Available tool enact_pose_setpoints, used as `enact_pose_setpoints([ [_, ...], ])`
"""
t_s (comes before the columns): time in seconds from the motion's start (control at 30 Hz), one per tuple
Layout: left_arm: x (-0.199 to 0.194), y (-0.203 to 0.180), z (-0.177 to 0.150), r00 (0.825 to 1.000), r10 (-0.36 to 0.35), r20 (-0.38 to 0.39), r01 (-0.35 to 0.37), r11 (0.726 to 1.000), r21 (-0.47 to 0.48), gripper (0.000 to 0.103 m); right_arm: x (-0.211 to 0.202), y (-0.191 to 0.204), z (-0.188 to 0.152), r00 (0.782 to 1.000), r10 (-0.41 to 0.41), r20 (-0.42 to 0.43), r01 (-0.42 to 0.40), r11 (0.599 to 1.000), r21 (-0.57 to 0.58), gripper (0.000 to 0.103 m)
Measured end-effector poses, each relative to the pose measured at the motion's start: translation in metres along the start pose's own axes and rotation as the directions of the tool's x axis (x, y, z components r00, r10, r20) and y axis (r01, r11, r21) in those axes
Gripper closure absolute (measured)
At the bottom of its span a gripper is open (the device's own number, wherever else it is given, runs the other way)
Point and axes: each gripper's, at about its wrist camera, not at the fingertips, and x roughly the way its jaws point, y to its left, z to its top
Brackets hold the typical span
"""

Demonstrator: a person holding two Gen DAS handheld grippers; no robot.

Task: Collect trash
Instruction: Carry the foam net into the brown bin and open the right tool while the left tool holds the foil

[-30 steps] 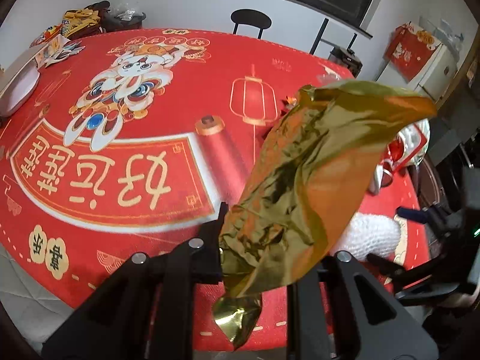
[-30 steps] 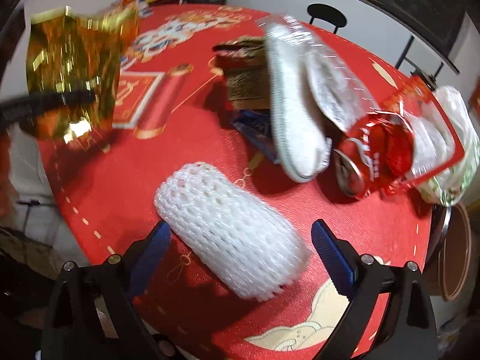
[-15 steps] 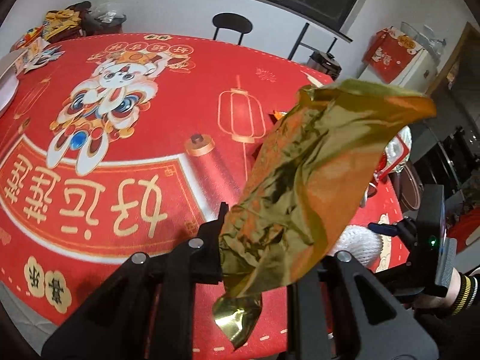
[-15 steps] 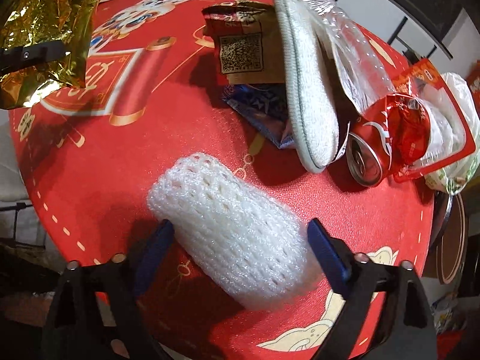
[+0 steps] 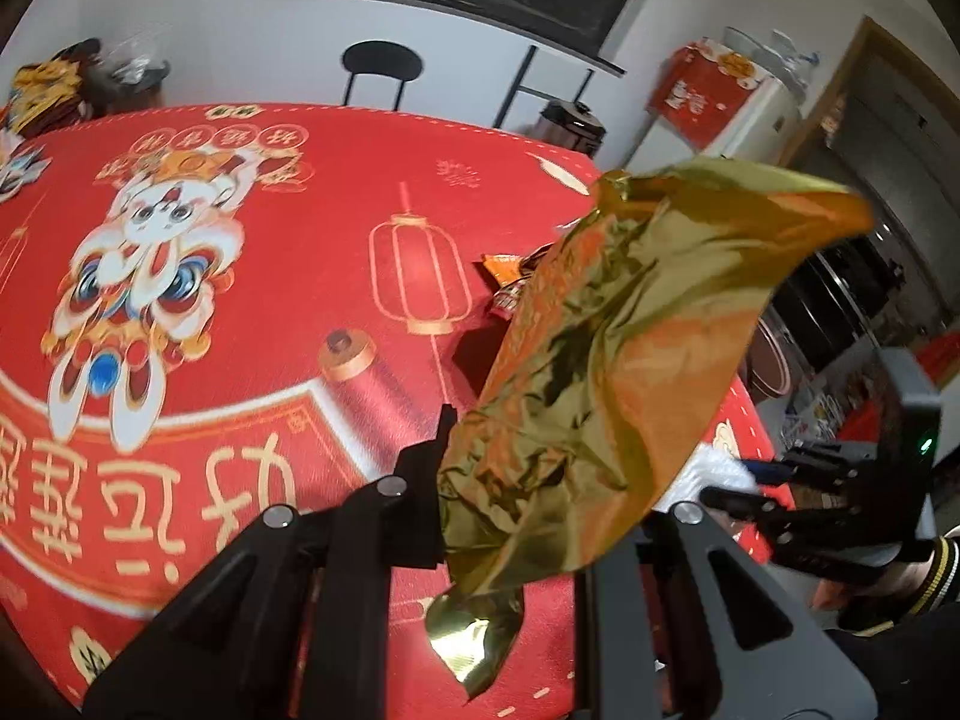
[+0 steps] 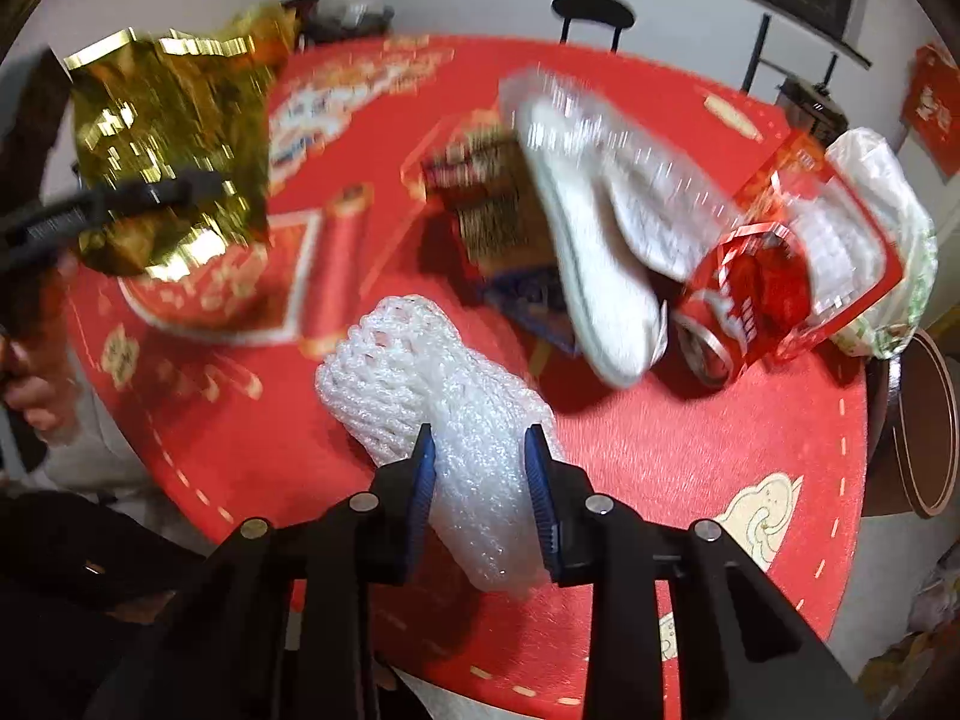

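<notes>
The left gripper (image 5: 516,480) is clamped on one crinkly gold foil wrapper (image 5: 630,360), which sticks up and away from its fingers, with a small gold end hanging below them. The right gripper (image 6: 480,486) has its two blue pads (image 6: 423,480) on either side of one white foam net sleeve (image 6: 432,384); its jaws are closing, and the pads press into the sleeve and squeeze it thin between them. The rest of the sleeve bulges out past the fingertips over the red tablecloth (image 6: 690,450). Farther out from the right fingers lies a small pile of trash: one white insole (image 6: 594,276) in a clear plastic sleeve, one brown snack packet (image 6: 486,204), one blue wrapper (image 6: 528,300) peeking out under them, one red soda can (image 6: 738,306) lying on its side, one red-edged clear bag (image 6: 840,240) and one white plastic bag (image 6: 882,204) behind it. The picture is blurry there, so small things are hard to count. In the left wrist view, one orange packet (image 5: 510,267) peeks out just behind the gold foil. One black stool (image 5: 381,69) stands past the far edge of the table.
</notes>
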Motion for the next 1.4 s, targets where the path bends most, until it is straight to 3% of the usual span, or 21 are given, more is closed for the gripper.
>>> enact_pose_setpoints([
  [0.33, -0.003, -0.016, 0.030, 0.993, -0.114, 0.019, 0.112, 0.990, 0.088, 0.083, -0.068, -0.024, 0.018, 0.975, -0.128, 0.179, 0.107, 0.986, 0.125, 0.073],
  [0.63, -0.001, -0.046, 0.050, 0.991, -0.125, 0.041, 0.119, 0.986, 0.118, 0.083, -0.110, -0.110, 0.011, 0.931, -0.272, 0.245, 0.196, 0.935, 0.295, 0.073],
  [0.87, 0.003, -0.071, 0.060, 0.996, -0.042, 0.081, 0.037, 0.997, 0.069, 0.083, -0.124, -0.202, -0.003, 0.909, -0.335, 0.246, 0.227, 0.896, 0.382, 0.073],
  [1.1, 0.018, -0.126, 0.077, 0.994, 0.040, 0.101, -0.044, 0.998, 0.037, 0.083, -0.126, -0.326, -0.020, 0.888, -0.416, 0.196, 0.273, 0.820, 0.504, 0.073],
  [1.23, 0.034, -0.159, 0.087, 0.994, 0.053, 0.096, -0.056, 0.998, 0.027, 0.083, -0.117, -0.390, -0.031, 0.884, -0.435, 0.169, 0.283, 0.787, 0.549, 0.073],
  [1.4, 0.060, -0.207, 0.103, 0.993, 0.060, 0.098, -0.066, 0.996, 0.054, 0.083, -0.091, -0.456, -0.039, 0.895, -0.429, 0.122, 0.284, 0.758, 0.588, 0.073],
])
